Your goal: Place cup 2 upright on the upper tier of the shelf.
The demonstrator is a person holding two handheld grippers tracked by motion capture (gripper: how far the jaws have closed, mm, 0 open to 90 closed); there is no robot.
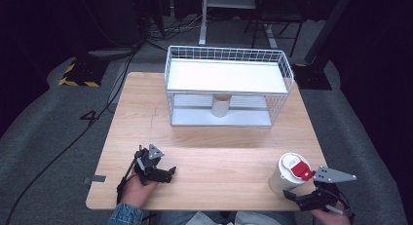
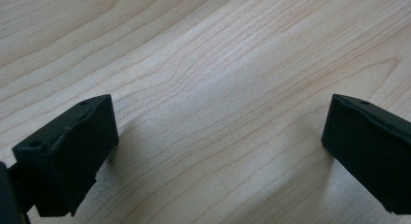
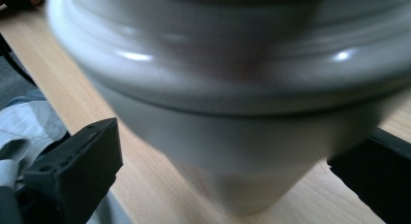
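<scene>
The white lidded cup (image 1: 288, 174) stands near the worktop (image 1: 209, 137) edge, between the open right claw's (image 1: 306, 196) jaws; a careless closing could tip it off, while the left claw (image 1: 157, 170) gapes empty.

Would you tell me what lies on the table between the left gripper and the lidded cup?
Nothing: in the high view, bare wood runs from the left gripper to the cup.
</scene>
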